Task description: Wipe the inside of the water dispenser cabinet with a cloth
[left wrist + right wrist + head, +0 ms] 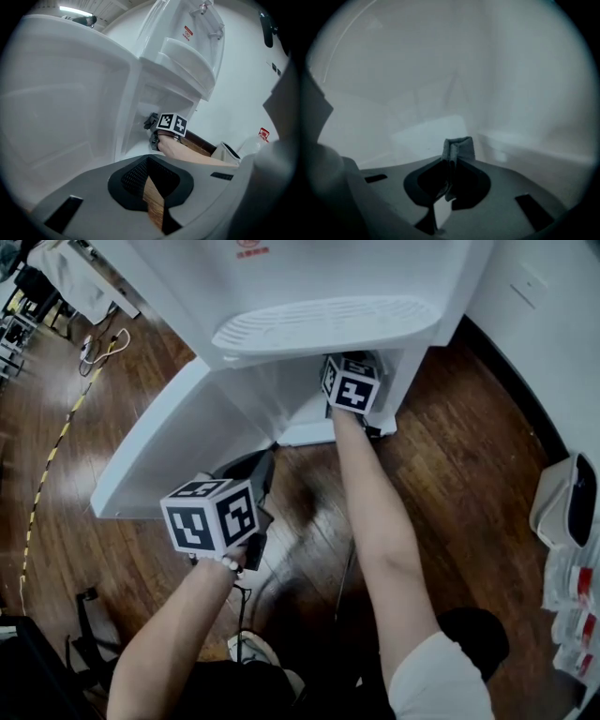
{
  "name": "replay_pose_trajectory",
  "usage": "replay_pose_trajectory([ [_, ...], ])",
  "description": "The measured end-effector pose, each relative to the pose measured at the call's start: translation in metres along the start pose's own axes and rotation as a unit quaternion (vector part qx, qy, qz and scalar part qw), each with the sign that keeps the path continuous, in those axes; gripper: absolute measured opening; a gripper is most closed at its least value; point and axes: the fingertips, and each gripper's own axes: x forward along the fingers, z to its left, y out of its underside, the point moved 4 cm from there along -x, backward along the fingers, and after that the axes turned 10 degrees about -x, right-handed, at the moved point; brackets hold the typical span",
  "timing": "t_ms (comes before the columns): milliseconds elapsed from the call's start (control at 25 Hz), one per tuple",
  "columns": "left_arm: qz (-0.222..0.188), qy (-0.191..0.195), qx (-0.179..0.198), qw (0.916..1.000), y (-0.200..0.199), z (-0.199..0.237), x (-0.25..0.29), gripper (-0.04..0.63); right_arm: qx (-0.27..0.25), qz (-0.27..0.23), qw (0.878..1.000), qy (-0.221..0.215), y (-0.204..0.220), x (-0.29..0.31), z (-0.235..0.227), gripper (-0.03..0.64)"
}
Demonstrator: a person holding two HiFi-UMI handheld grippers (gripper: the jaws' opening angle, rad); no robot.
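At the far left of the head view we noted a yellow-and-black striped strip [45,474] lying on the wooden floor [450,465]. The cabinet door [159,446] of the white water dispenser [309,277] stood open, swung out to the left. The left tool [147,161] was held low in front of that door, outside the cabinet. In its own view the two pads were pressed together at the tips with nothing between them, and only a wedge of floor showed behind them lower down.

The cabinet [281,399] lay open beneath the drip grille [319,324]. The right forearm [380,521] reached into the opening, with the right tool [451,160] inside it and its marker cube [352,382] at the mouth. The right tool's pads were clamped on a folded grey cloth [461,146], a short fold of which stood up past the tips. The cloth was therefore inside the cabinet, pinched in the right tool. Ahead of it we saw pale inner walls and a lighter panel below. We could not tell whether the cloth touched any of them.

At the far right a white bin [560,498] stood on the floor, well apart from the dispenser.
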Motion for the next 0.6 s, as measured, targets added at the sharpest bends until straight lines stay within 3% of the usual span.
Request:
replay_pose_trajectory([
  [160, 0.006, -0.022, 0.013, 0.9997, 0.001, 0.003, 0.006, -0.002, 0.017, -0.001, 1.0, -0.025, -0.011, 0.007, 0.003, 0.025],
  [320, 0.014, -0.018, 0.006, 0.9997, 0.008, 0.005, 0.005, -0.002, 0.036, 0.006, 0.997, -0.067, -0.014, 0.015, 0.022, 0.025],
  [600, 0.017, -0.023, -0.003, 0.9996, 0.011, 0.009, 0.0, -0.002, -0.001, -0.008, 0.979, -0.202, -0.018, 0.012, 0.095, 0.023],
])
